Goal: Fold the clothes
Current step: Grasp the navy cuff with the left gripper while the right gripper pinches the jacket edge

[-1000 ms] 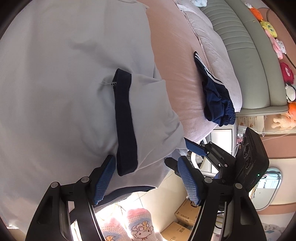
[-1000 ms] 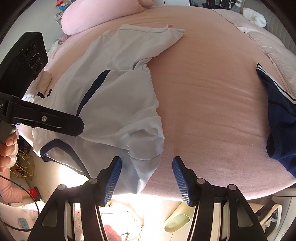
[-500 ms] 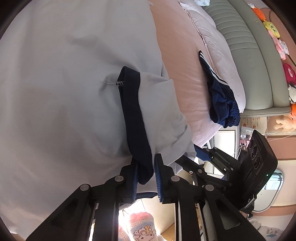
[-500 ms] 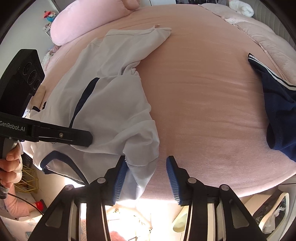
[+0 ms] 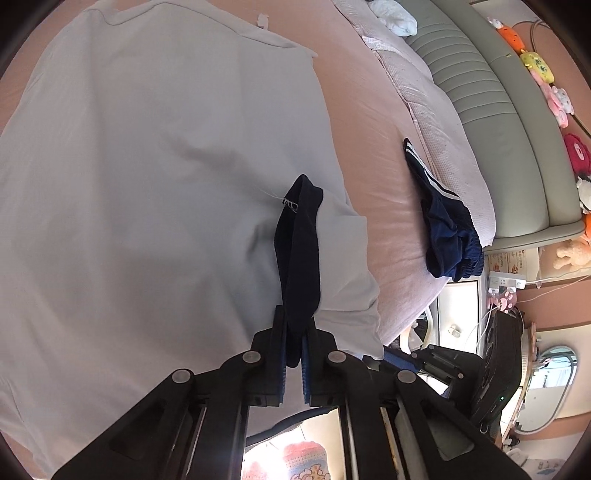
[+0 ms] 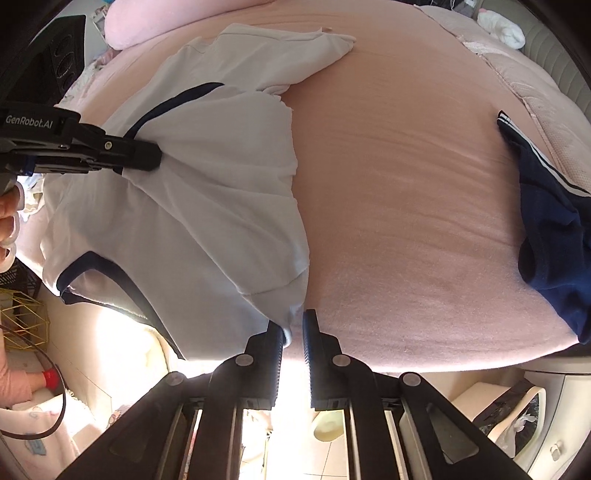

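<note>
White short-sleeved shirt with navy trim (image 6: 207,192) lies spread on the pink fleece bed cover (image 6: 406,221), occupying the near left part of the bed, with its lower edge draped over the mattress side. Left gripper (image 5: 294,350) has its jaws clamped together on the navy sleeve band (image 5: 299,251) of the shirt; the dark fabric rises from between the blue pads and pulls taut toward the shirt body. In the right wrist view, the same left gripper (image 6: 147,157) enters from the left and meets the shirt at the end of the navy stripe, with a person's hand (image 6: 9,229) behind it at the frame edge. Right gripper (image 6: 293,332) is closing on the shirt's lower corner: the white hem sits between its jaws against the left pad (contact with the right pad cannot be confirmed, as a narrow gap remains visible there). Crumpled navy shorts with white side stripes (image 6: 550,236) lie well apart from the shirt, near the right edge of the bed. A pink bolster pillow (image 6: 166,18) rests at the far end of the bed beyond the shirt.
</note>
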Motion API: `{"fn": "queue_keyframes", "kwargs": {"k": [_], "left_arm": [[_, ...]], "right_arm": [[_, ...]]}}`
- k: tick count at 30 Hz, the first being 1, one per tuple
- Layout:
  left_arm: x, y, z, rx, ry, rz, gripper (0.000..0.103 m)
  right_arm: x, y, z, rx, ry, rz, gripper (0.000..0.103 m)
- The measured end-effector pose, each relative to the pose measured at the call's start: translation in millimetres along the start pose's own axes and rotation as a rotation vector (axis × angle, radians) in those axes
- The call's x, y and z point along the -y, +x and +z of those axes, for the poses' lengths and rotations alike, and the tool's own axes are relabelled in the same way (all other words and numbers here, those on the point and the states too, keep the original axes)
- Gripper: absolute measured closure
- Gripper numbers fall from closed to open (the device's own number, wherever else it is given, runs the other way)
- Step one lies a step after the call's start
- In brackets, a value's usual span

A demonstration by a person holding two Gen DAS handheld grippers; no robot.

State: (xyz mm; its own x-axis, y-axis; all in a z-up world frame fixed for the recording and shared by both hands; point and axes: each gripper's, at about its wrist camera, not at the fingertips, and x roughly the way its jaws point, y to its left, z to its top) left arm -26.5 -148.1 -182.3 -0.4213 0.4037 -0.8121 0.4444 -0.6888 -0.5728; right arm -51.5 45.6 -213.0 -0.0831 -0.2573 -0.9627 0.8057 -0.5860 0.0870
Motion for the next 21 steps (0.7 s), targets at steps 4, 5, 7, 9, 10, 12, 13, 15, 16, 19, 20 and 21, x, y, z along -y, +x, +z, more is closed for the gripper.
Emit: {"fn": "queue_keyframes", "kwargs": {"k": [4,5,7,9,10,12,13,15,16,19,20,21], "left_arm": [[-6,2,-4,-0.009,-0.004,0.02,0.098],[-6,1,-5,-0.009,-0.005,0.024,0.098],[-8,0,-6,-0.011,-0.008,0.026,0.098],[-11,-1,-9,-0.015,-0.012,0.031,0.098],[-11,0,-11,-0.02,-0.011,0.032,0.098],[-12,1,-15,-0.031,-0.01,0.035,0.098],[-12,1,-17,-0.039,-0.005,0.034,0.098],[-12,1,-20,-0.057,0.008,0.029,0.098],[-12,1,-19,-0.061,0.003,0.02,0.098],[-13,0,-17,-0.071,-0.011,-0.008,0.098],[-14,0,-16,-0.078,-0.03,-0.021,0.097],[-17,1,-14,-0.089,-0.068,-0.038,0.095]], "right_arm": [[-4,1,-4,-0.003,-0.029,-0.021,0.095],[-2,2,-4,-0.007,-0.022,-0.015,0.095],[2,3,-3,-0.015,-0.006,-0.001,0.095],[3,4,-2,-0.02,-0.002,0.004,0.095],[4,4,-2,-0.022,-0.003,0.005,0.095],[5,5,-2,-0.026,0.0,0.004,0.095],[6,6,-2,-0.029,0.005,0.007,0.095],[6,5,-3,-0.036,-0.016,0.007,0.094],[5,4,-3,-0.043,-0.029,0.008,0.094],[9,2,-2,-0.101,-0.013,0.073,0.093],[11,0,-2,-0.117,0.006,0.107,0.091],[14,-4,-2,-0.112,0.028,0.136,0.086]]}}
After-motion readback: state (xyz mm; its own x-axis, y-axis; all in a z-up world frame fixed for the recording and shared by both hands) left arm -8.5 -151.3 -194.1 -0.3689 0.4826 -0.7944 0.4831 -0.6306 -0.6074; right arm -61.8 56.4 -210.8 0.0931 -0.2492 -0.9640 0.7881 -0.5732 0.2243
